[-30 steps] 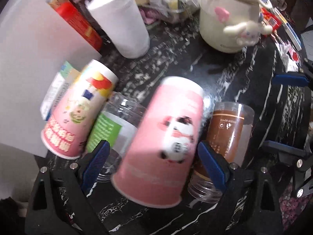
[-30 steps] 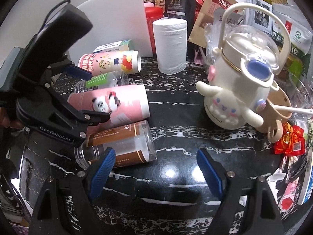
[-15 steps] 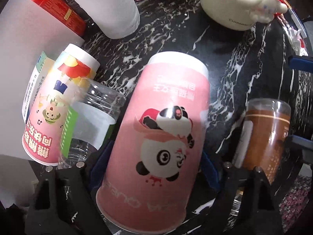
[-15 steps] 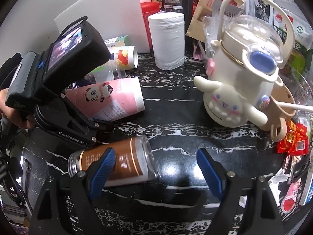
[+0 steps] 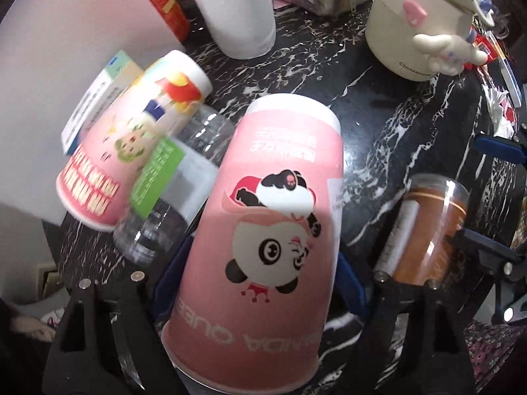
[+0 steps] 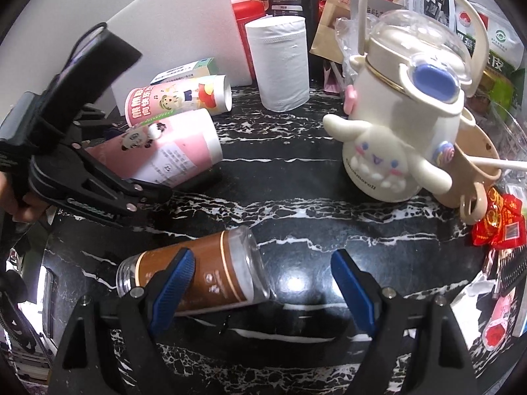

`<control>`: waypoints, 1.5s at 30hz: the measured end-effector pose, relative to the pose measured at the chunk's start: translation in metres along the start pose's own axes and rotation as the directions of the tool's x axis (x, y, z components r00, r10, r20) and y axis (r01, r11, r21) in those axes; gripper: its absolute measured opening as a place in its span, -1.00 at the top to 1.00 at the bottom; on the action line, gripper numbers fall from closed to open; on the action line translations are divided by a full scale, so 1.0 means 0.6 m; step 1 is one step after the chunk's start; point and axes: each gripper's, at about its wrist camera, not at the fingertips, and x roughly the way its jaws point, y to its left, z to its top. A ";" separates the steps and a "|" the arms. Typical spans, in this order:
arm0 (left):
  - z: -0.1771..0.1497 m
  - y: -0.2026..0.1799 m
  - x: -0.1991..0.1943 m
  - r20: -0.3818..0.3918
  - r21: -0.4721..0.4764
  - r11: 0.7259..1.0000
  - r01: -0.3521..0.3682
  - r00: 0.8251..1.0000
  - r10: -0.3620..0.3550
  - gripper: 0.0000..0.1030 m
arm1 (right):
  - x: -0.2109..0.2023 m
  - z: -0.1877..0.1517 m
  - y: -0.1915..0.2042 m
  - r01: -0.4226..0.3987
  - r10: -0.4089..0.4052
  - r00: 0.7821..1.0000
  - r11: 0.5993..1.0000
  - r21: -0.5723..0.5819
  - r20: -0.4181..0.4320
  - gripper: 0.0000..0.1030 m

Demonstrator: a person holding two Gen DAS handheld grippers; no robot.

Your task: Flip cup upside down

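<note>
Between my left gripper's [image 5: 260, 283] blue pads sits the pink panda cup [image 5: 273, 230], and the pads press its wall on both sides near the wide, open rim, so I am clamped on it. Its closed white bottom points away from me toward the black marble table [image 5: 378, 125]. A clear plastic bottle [image 5: 171, 197] lies just beside it on one side and a brown jar [image 5: 428, 230] on the other, with a second printed paper cup [image 5: 131, 158] beyond the bottle. The cup is thin paper: very light, soft-walled, easy to dent. I judge a mild squeeze near the stiffer rolled rim is the safest hold, and the glossy print could slip if I grip too loosely.

From my right wrist, the same cup [image 6: 171, 148] is tilted, its bottom end raised off the table, held by the left gripper [image 6: 108, 194]. My right gripper [image 6: 263, 283] hangs with its pads spread wide, holding nothing; the brown jar [image 6: 197, 276] lies on its side behind one pad. A white cartoon kettle [image 6: 395, 138] and a tissue roll [image 6: 280, 62] stand well apart from the cup.
</note>
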 end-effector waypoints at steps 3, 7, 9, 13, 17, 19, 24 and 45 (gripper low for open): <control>-0.028 0.004 -0.027 0.014 -0.043 0.999 -0.015 1.000 0.016 -0.56 | -0.008 -0.004 0.005 -0.012 0.012 1.000 1.000 -0.007 0.011 -0.66; -0.054 0.007 -0.062 0.030 -0.104 0.994 -0.031 0.999 0.034 -0.56 | -0.027 -0.010 0.017 -0.024 0.025 0.999 0.999 -0.024 0.033 -0.66; -0.070 0.008 -0.080 0.042 -0.132 0.990 -0.045 0.998 0.050 -0.56 | -0.040 -0.014 0.026 -0.030 0.031 0.998 0.999 -0.038 0.046 -0.66; -0.112 0.004 -0.110 0.066 -0.182 0.981 -0.062 0.995 0.075 -0.56 | -0.062 -0.021 0.040 -0.042 0.047 0.997 0.997 -0.066 0.064 -0.66; -0.165 -0.012 -0.149 0.095 -0.240 0.968 -0.076 0.990 0.101 -0.56 | -0.084 -0.033 0.056 -0.061 0.069 0.994 0.994 -0.093 0.081 -0.66; -0.190 -0.018 -0.164 0.108 -0.273 0.959 -0.074 0.988 0.107 -0.56 | -0.091 -0.040 0.063 -0.066 0.076 0.993 0.992 -0.105 0.086 -0.66; -0.256 -0.034 -0.188 0.134 -0.362 0.929 -0.077 0.982 0.134 -0.56 | -0.104 -0.057 0.083 -0.076 0.089 0.991 0.988 -0.135 0.098 -0.66; -0.378 -0.059 -0.116 0.195 -0.680 0.728 0.088 0.979 0.064 -0.44 | -0.080 -0.125 0.119 -0.103 0.111 0.993 0.983 -0.151 0.046 -0.66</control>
